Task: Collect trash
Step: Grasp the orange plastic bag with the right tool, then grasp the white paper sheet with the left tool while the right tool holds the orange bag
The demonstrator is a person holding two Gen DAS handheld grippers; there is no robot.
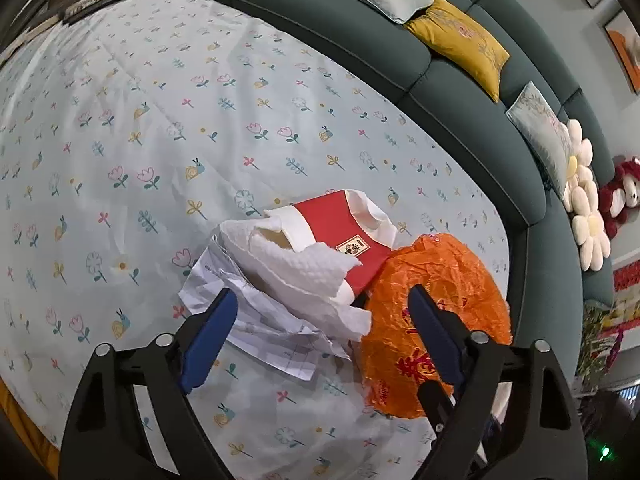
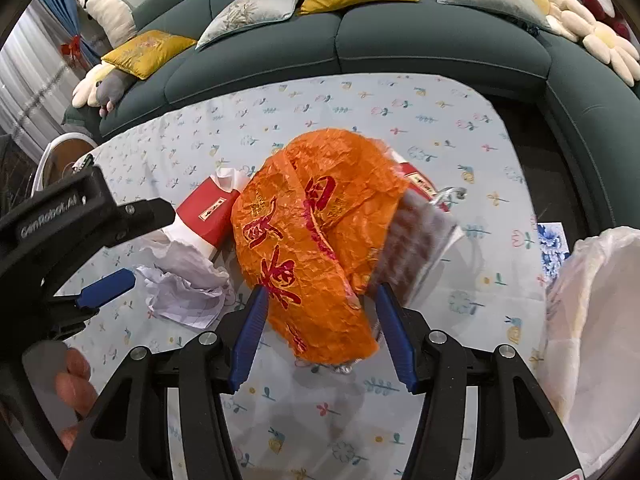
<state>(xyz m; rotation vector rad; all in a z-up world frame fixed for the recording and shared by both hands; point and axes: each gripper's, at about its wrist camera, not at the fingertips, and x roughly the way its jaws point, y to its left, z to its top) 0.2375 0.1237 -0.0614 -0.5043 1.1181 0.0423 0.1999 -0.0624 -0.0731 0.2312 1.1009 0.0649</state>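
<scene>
A pile of trash lies on the flowered tablecloth [image 1: 160, 140]: a red and white carton [image 1: 344, 236], a white paper towel [image 1: 304, 276], a crumpled printed paper [image 1: 260, 320] and a crumpled orange bag [image 1: 444, 292] with red characters. My left gripper [image 1: 320, 340] is open, its blue fingers straddling the paper and towel. My right gripper [image 2: 320, 332] is open around the near end of the orange bag [image 2: 320, 232]. The carton [image 2: 212, 212], crumpled paper [image 2: 184, 296] and a clear packet [image 2: 420, 248] beside the bag show there too. The left gripper [image 2: 80, 240] enters from the left.
A white plastic bag [image 2: 592, 320] stands open at the right edge of the table. A dark green sofa [image 2: 360, 40] with cushions and plush toys curves round the far side. A remote [image 1: 96, 0] lies at the table's far corner. A blue patterned card [image 2: 552, 244] lies near the white bag.
</scene>
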